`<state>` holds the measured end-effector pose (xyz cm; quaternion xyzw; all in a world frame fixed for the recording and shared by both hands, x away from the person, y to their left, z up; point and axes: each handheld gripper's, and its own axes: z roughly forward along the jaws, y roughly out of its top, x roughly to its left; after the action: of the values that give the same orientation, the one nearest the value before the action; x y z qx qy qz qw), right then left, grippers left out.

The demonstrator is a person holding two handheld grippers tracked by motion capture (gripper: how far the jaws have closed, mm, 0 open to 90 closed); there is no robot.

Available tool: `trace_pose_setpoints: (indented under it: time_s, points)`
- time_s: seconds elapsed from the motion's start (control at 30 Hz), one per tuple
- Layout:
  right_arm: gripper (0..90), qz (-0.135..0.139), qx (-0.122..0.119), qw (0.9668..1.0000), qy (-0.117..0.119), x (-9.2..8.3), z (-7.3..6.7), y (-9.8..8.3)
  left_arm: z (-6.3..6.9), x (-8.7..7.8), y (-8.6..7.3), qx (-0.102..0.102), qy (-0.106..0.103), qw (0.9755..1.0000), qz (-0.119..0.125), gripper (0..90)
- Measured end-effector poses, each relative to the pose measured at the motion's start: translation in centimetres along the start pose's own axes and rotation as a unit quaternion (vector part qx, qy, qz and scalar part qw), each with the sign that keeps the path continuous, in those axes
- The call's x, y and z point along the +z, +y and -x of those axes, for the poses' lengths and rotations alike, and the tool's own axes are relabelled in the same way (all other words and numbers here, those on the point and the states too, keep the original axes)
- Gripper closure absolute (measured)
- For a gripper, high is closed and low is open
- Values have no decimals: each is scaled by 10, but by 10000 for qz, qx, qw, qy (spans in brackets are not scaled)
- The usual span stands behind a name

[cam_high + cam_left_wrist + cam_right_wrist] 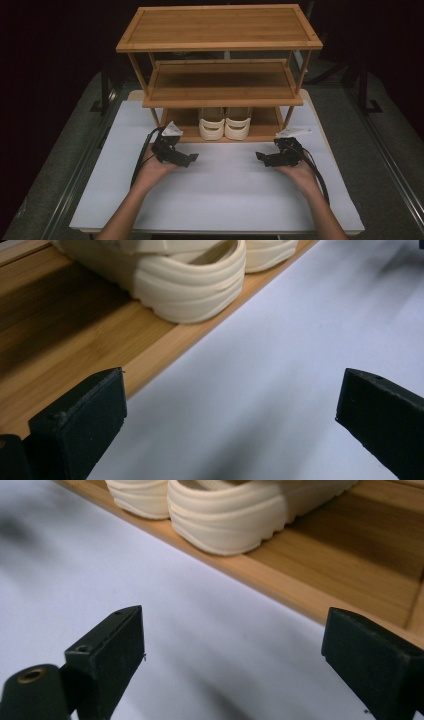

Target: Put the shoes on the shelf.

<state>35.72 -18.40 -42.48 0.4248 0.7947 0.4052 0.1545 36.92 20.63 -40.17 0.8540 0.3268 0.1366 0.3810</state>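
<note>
Left claw [189, 158]: released, jaws wide apart, nothing between them; held low over the white desk [225, 200], left of centre, just near of the rack's bottom shelf. Right claw [262, 157]: likewise released, jaws spread and empty; held low over the desk, right of centre, tips turned toward the left claw. Claws well apart from each other.

Pair of cream shoes [225, 128]: side by side on the bottom shelf [185, 131] of the three-tier wooden rack [220, 27], at the shelf's middle, heels toward the near edge. Left shoe [190, 282] seen close in the left gripper view, upright, sole flat on the wood, just inside the shelf lip. Right shoe [225, 517] seen likewise in the right gripper view, touching or almost touching its mate. Neither claw in contact with a shoe; both near the shelf edge.

Rack at the far half of the desk.
</note>
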Motion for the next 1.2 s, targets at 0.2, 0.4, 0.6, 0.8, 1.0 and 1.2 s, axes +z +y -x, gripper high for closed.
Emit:
trace_pose_setpoints:
  time_s: [0.2,0.4,0.6,0.8,1.0,1.2]
  points:
    - [96,-12,-21,10000,-94,-14,3,-12,-2,-20,-23,-135,81,9999,62,0]
    - [90,-72,-9,9998,-191,-29,2,-29,-6,-43,-49,-235,221,9995,36,0]
    - [84,-141,25,9993,-353,-46,0,-48,-11,-66,-80,-332,404,9986,-14,0]
    - [84,-152,114,9988,-444,-59,0,-62,-14,-83,-102,-428,541,9976,-37,0]
    - [81,-251,145,9979,-577,-71,0,-77,-12,-94,-119,-358,702,9968,-126,0]
    - [82,-408,158,9963,-735,-79,3,-92,-11,-97,-144,-358,695,9967,-224,0]
